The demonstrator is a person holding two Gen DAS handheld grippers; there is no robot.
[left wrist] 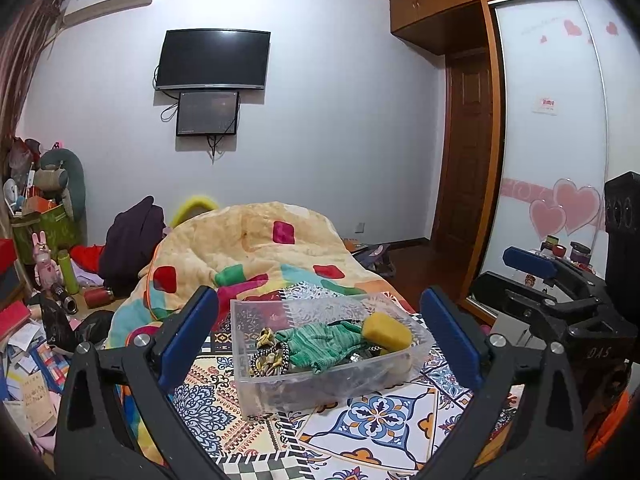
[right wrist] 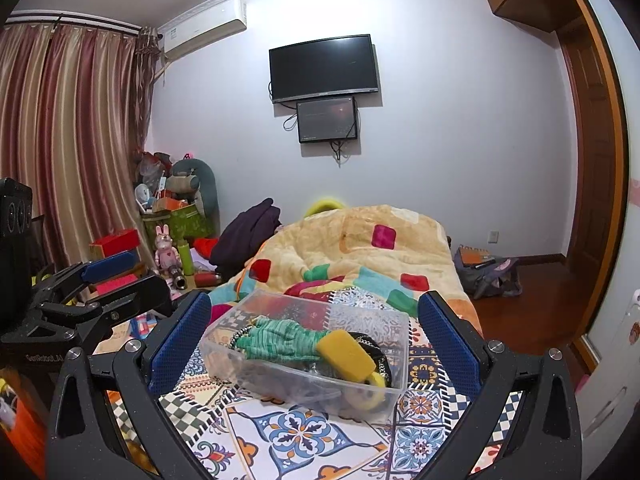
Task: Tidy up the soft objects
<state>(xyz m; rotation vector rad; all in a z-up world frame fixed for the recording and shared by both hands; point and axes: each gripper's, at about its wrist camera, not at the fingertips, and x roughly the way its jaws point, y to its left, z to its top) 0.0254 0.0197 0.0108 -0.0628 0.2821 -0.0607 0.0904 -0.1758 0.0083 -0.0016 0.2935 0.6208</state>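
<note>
Left gripper [left wrist: 320, 332] spread wide, holding nothing; right gripper [right wrist: 316, 332] likewise spread, holding nothing. Clear plastic bin [left wrist: 256, 364] between both, resting on patterned bed cover [left wrist: 384, 416]. Inside bin: green knit cloth [left wrist: 320, 344], yellow sponge [left wrist: 386, 330], braided cord [left wrist: 268, 356]. Rumpled quilt [left wrist: 248, 240] behind bin.

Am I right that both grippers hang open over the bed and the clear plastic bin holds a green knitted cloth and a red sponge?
Not quite: the sponge is yellow, not red, as the right wrist view shows. The rest holds: the left gripper and right gripper are open over the bed, and the clear plastic bin holds the green knitted cloth.
</note>
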